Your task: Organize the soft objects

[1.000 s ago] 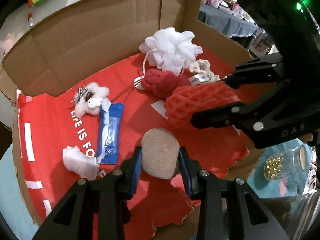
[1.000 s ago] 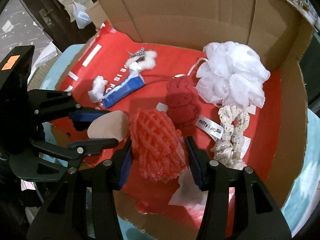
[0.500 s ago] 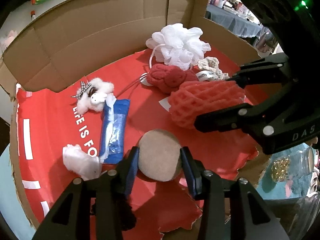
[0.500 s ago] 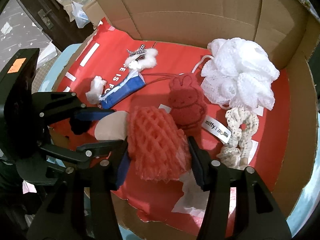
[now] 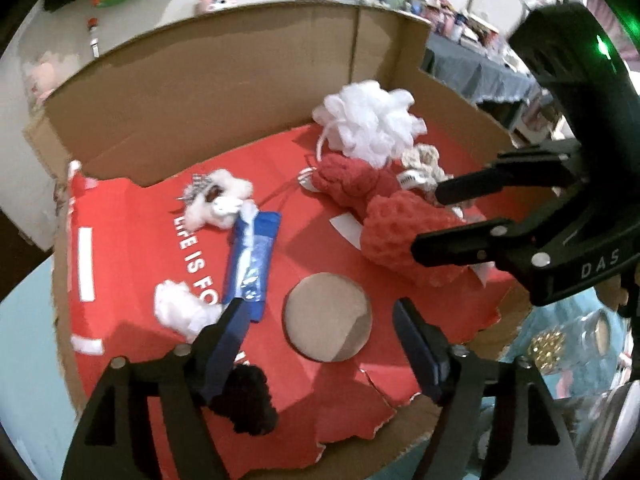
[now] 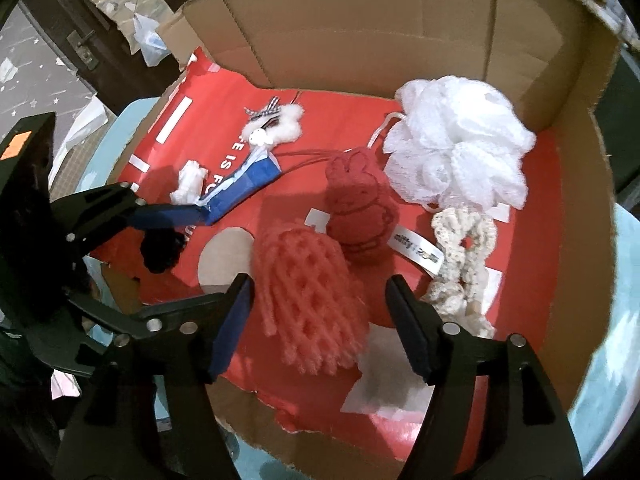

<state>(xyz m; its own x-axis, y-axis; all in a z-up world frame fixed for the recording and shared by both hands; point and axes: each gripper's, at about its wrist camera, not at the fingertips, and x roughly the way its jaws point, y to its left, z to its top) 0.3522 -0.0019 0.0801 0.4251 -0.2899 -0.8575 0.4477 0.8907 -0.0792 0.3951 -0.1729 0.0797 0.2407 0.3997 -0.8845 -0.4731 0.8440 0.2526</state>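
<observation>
A round beige pad [image 5: 326,322] lies flat on the red liner [image 5: 132,248] of a cardboard box [image 5: 200,100]. My left gripper [image 5: 320,314] hovers over it, jaws opening, pads clear of the pad on both sides. A coral foam net [image 6: 308,292] rests on the liner between the fingers of my right gripper [image 6: 319,286], whose jaws are also opening and do not press on it. In the right wrist view the left gripper [image 6: 212,256] reaches in from the left, over the beige pad [image 6: 224,256].
Also in the box: a white bath pouf [image 6: 456,148], a red bunny plush [image 6: 360,208], a cream crocheted scrunchie [image 6: 460,256], a fluffy white toy [image 5: 218,196], a blue packet [image 5: 252,256], a cotton ball [image 5: 180,312] and a black pompom [image 5: 244,404]. A glass jar [image 5: 548,344] stands outside, right.
Both grippers have spread their jaws. The beige pad dropped from upright between the left pads to flat on the liner. The right pads let go of the coral net.
</observation>
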